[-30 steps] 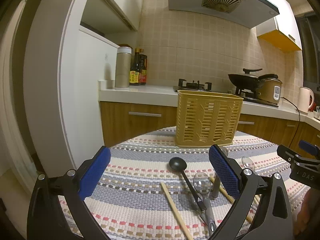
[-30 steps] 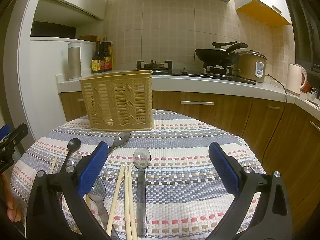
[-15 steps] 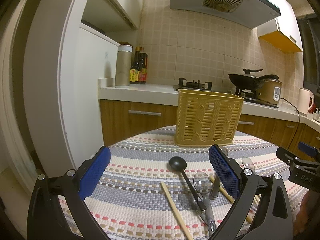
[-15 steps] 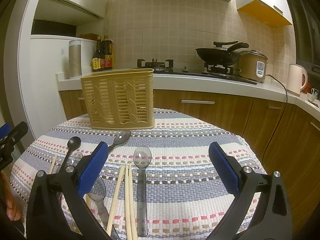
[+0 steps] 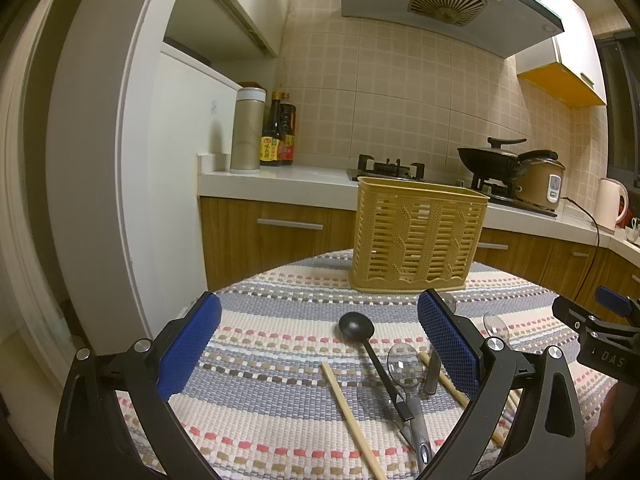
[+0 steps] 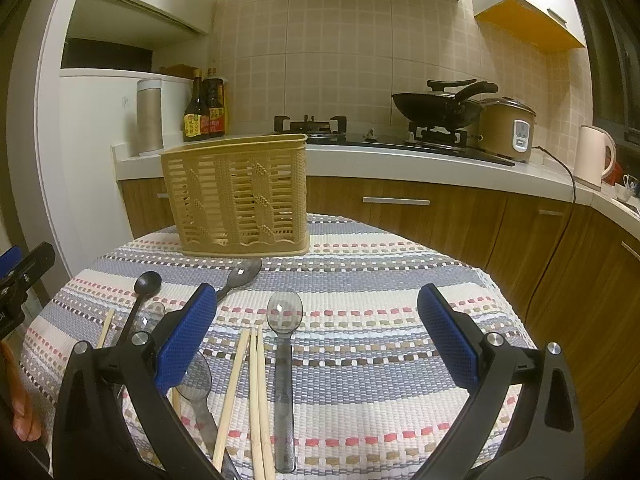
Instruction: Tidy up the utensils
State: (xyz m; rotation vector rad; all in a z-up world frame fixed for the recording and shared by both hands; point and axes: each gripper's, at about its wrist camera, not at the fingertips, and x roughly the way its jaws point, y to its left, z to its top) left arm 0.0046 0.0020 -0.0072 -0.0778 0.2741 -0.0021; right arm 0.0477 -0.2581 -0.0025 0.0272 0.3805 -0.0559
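Note:
A tan slotted utensil basket (image 5: 416, 240) (image 6: 238, 196) stands at the far side of the round striped table. In front of it lie a black spoon (image 5: 362, 340) (image 6: 140, 296), clear plastic spoons (image 5: 406, 368) (image 6: 284, 332), a metal spoon (image 6: 240, 276) and wooden chopsticks (image 5: 352, 420) (image 6: 252, 392). My left gripper (image 5: 320, 352) is open and empty, above the table's left part, with the black spoon between its fingers in view. My right gripper (image 6: 316, 336) is open and empty, above the chopsticks and a clear spoon.
Behind the table runs a counter (image 6: 400, 160) with a stove, wok (image 6: 436, 108), rice cooker (image 6: 508, 128), kettle (image 6: 592, 156), sauce bottles (image 6: 204, 108) and a canister. A white fridge (image 5: 160, 200) stands to the left. Wooden cabinets (image 6: 440, 216) lie below.
Both views have shifted very slightly, as if the grippers tilted down a little. Nothing on the table has moved and both grippers stay open.

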